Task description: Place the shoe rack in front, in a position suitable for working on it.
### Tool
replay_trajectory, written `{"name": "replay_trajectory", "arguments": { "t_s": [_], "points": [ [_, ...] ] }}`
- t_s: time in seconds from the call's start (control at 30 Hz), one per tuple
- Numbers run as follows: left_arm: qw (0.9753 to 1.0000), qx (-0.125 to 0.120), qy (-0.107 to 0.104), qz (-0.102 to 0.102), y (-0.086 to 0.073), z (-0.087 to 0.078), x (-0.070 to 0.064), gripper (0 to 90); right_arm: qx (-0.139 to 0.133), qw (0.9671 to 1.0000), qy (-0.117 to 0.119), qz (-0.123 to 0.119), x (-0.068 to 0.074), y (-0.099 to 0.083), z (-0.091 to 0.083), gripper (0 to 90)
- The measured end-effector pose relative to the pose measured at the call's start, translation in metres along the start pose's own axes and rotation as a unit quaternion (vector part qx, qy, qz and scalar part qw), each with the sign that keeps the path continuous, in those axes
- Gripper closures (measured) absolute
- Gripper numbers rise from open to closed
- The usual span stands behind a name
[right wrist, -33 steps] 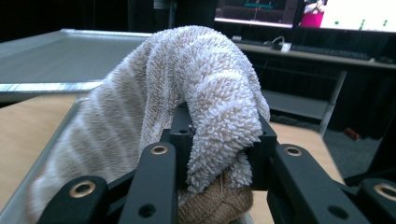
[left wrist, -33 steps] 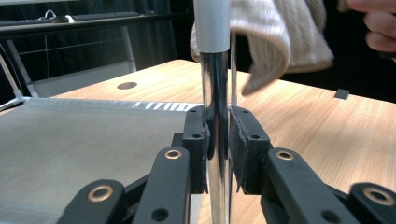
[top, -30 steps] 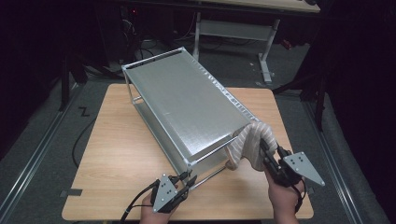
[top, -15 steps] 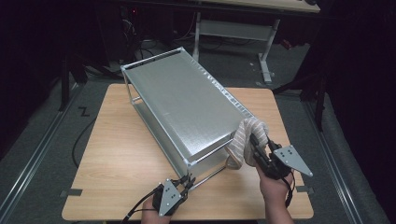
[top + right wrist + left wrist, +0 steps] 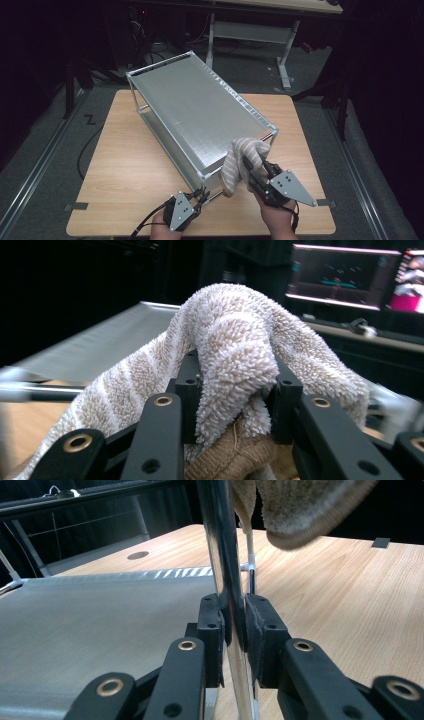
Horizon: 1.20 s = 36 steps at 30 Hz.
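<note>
A dark room surrounds the wooden surface. The metal rack lies diagonally across it; left edge bare. Left gripper jaws clamp its post near the front edge. Right gripper jaws grip the striped towel at the rack's near corner.

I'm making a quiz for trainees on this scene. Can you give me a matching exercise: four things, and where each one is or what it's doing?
Things:
1. towel
2. left gripper
3. metal rack
4. right gripper

States:
A. lies on its side on the table
B. shut on a chrome post
C. striped, draped over the rack's near corner
D. shut on the towel

Pairs: 1-C, 2-B, 3-A, 4-D
</note>
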<state>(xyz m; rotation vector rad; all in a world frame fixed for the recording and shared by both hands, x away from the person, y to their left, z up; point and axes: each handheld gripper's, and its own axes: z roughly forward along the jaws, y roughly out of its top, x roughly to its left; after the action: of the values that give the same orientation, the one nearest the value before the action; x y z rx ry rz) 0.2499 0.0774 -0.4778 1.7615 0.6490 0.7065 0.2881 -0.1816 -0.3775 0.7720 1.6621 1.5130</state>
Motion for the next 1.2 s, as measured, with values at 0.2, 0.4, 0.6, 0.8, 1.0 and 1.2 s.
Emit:
{"name": "replay_trajectory", "arguments": {
  "t_s": [0.2,0.4,0.6,0.8,1.0,1.2],
  "points": [
    [1.0,-0.001,-0.002,0.005,0.0,0.0,-0.001,77.8,-0.017,0.9992,0.034,-0.014,0.025,0.01,-0.002,66.4],
    [1.0,-0.001,-0.003,0.005,0.0,0.0,-0.002,77.7,-0.02,0.9982,0.049,-0.028,0.039,0.011,-0.001,66.4],
    [1.0,0.0,-0.005,0.002,0.0,-0.001,-0.002,77.8,-0.011,0.9994,0.024,-0.023,0.027,0.007,0.002,66.7],
    [1.0,0.001,-0.004,0.002,0.0,-0.003,-0.004,77.8,-0.005,0.9999,-0.007,-0.015,0.007,0.002,0.004,66.9],
    [1.0,0.004,-0.005,0.006,0.0,-0.008,-0.004,77.8,0.001,0.9989,-0.046,0.001,-0.021,-0.003,0.005,66.9],
    [1.0,0.005,-0.002,0.004,-0.001,-0.012,-0.005,77.7,0.009,0.9965,-0.082,0.012,-0.047,-0.007,0.004,66.9]
  ]
}}
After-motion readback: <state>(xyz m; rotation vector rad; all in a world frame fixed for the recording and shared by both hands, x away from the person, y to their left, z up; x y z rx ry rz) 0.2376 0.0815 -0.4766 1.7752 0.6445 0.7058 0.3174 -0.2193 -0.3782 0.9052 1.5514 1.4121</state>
